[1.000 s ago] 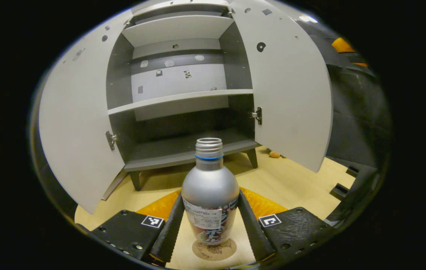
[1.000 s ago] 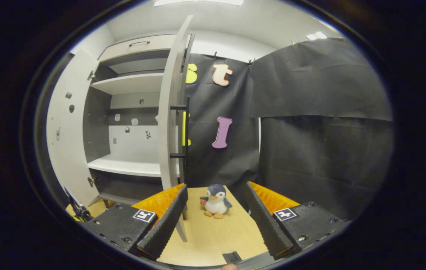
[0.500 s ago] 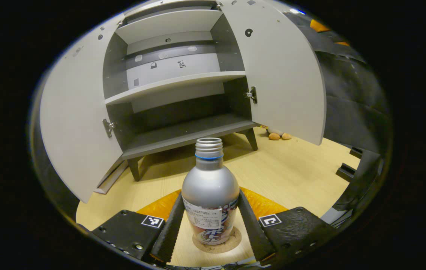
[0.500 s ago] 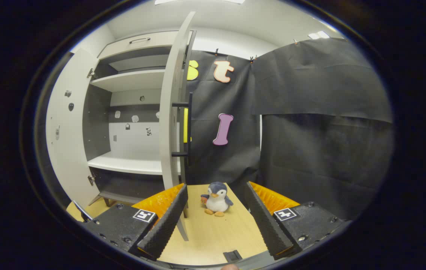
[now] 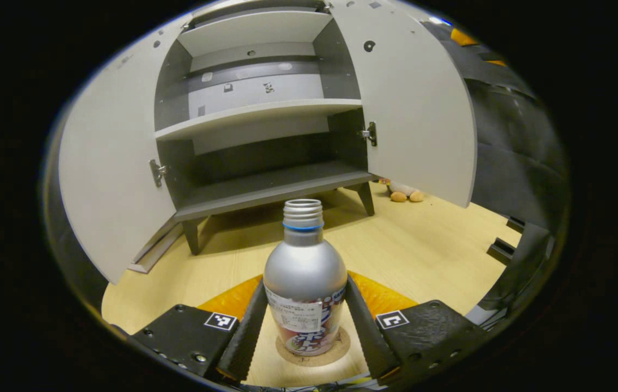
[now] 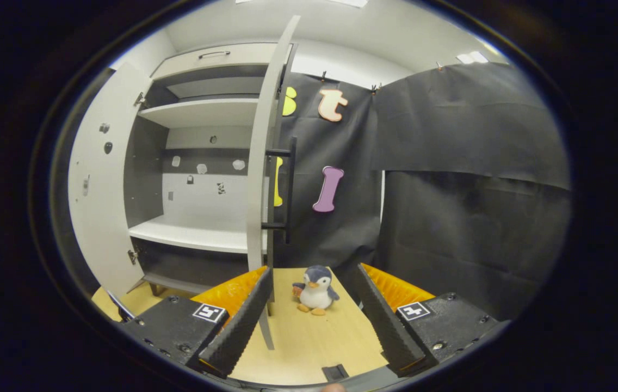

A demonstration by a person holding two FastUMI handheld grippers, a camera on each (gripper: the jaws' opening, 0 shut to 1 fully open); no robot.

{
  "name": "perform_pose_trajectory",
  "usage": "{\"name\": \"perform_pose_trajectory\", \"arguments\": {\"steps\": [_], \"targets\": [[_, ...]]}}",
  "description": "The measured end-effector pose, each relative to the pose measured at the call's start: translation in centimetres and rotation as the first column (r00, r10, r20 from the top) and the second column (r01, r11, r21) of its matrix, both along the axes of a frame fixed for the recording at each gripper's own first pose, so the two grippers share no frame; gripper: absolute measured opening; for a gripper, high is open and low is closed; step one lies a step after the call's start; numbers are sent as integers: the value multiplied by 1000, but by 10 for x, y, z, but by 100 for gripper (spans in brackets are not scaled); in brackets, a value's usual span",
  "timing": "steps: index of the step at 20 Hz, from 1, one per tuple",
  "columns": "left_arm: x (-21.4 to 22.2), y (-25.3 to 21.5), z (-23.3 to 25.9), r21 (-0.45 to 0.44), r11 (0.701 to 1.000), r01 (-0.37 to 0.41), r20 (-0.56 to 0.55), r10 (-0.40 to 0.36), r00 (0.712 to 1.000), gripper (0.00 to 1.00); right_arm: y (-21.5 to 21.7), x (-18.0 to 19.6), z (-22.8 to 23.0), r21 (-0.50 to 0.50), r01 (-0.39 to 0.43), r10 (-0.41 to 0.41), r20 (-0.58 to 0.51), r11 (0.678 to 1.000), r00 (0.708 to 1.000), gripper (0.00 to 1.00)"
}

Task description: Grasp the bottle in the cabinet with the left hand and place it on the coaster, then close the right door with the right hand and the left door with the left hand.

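Two serrated fingers of the left gripper flank the silver aluminium bottle with the blue neck ring at 6 o'clock in the left gripper view, both pressing on its labelled lower body. The bottle stands upright on the round cork coaster, which lies on the pale wooden tabletop. Beyond, at 12 o'clock, the grey cabinet stands with both doors swung wide, the left door at 9 o'clock and the right door at 2 o'clock.

In the right gripper view, the right gripper hangs spread, its fingers well apart with nothing between them. A small plush penguin sits on the tabletop just past the fingers, near the foot of the right door, seen edge-on at 12 o'clock with its black bar handle.
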State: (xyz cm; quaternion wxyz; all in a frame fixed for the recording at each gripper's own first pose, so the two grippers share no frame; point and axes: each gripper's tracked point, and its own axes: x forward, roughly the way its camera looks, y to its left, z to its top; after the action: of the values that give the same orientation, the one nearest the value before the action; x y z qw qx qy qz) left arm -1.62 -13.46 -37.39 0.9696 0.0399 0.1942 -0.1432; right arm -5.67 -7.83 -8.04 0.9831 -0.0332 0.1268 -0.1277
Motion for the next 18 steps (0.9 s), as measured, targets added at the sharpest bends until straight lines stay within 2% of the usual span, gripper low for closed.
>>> {"name": "perform_pose_trajectory", "arguments": {"steps": [1,2,3,5,14,18], "targets": [[0,2,0,3,1000,-4,-2,4,1000,83,-2,1,-1,2,3,-3,2,1000,1000,98],[0,3,0,3,1000,-7,-2,7,1000,84,-2,2,0,6,6,-6,3,1000,1000,98],[-1,3,0,-2,1000,-8,-5,8,1000,80,-3,1,0,8,9,-9,4,1000,1000,98],[-4,6,-5,-2,1000,-18,-31,18,999,80,-4,3,1,10,11,-11,8,1000,1000,100],[-12,17,-11,25,999,-39,-71,41,997,84,-11,18,7,7,-1,1,25,1000,1000,98],[-15,24,-5,43,996,-76,-83,79,993,97,-20,26,15,8,-2,1,53,1000,999,100]]}}
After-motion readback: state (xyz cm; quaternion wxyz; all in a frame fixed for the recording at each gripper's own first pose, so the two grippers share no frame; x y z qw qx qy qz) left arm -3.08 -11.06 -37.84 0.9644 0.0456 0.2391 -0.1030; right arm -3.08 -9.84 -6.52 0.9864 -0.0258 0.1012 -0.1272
